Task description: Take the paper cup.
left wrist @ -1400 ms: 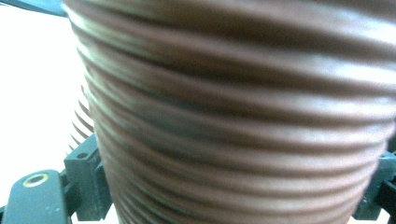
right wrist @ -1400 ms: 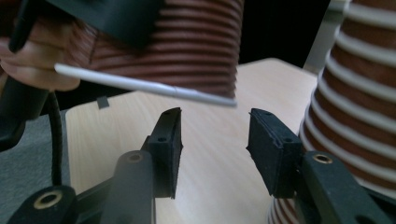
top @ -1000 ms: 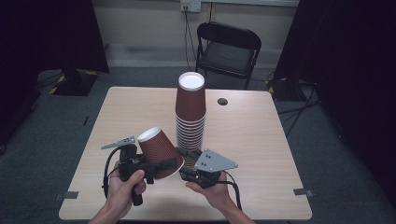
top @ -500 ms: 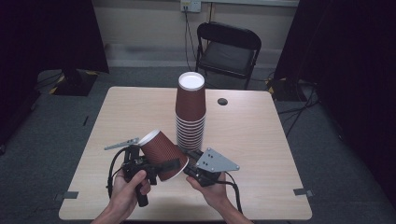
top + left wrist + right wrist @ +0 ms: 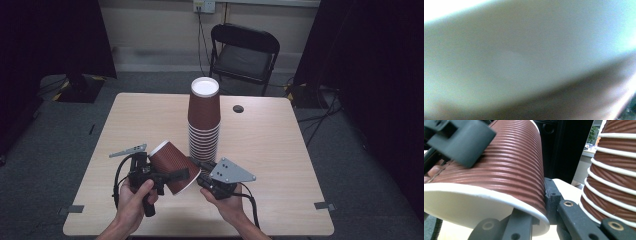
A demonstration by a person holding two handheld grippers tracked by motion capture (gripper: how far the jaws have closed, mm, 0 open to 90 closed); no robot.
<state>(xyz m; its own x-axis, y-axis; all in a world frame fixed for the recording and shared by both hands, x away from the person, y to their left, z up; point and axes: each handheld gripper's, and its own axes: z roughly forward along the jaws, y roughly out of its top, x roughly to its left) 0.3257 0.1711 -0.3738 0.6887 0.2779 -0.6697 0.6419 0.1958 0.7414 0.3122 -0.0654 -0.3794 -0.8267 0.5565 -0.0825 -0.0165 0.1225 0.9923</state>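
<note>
Here, the single brown ribbed paper cup (image 5: 172, 167) with a white rim lies tilted on its side in the air just above the near part of the pale wooden surface (image 5: 280, 150), its closed base pointing up and to the left and its open mouth pointing down and to the right. In the right gripper view this cup (image 5: 499, 172) sits very close, white rim nearest the camera.

The right gripper (image 5: 202, 176) meets the cup at the mouth end; its fingers (image 5: 516, 225) have closed tight on the cup's rim, one inside the mouth and one against the outer wall, pinching the paper between them. The grey three-cornered plate (image 5: 231, 172) sits on top of it.

The left gripper (image 5: 167, 175) reaches in from the left, one finger (image 5: 461, 141) lying across the cup's ribbed side. Its fingers have just been opening and stand wide around the cup body; whether they press on it I cannot tell. The left gripper view is blurred, pale and out of focus.

Just beyond the held cup stands the tall stack of brown ribbed paper cups (image 5: 204, 125), upside down, in the middle of the surface. A small dark round disc (image 5: 238, 108) lies farther right. A black folding chair (image 5: 242, 50) stands beyond the far edge.
</note>
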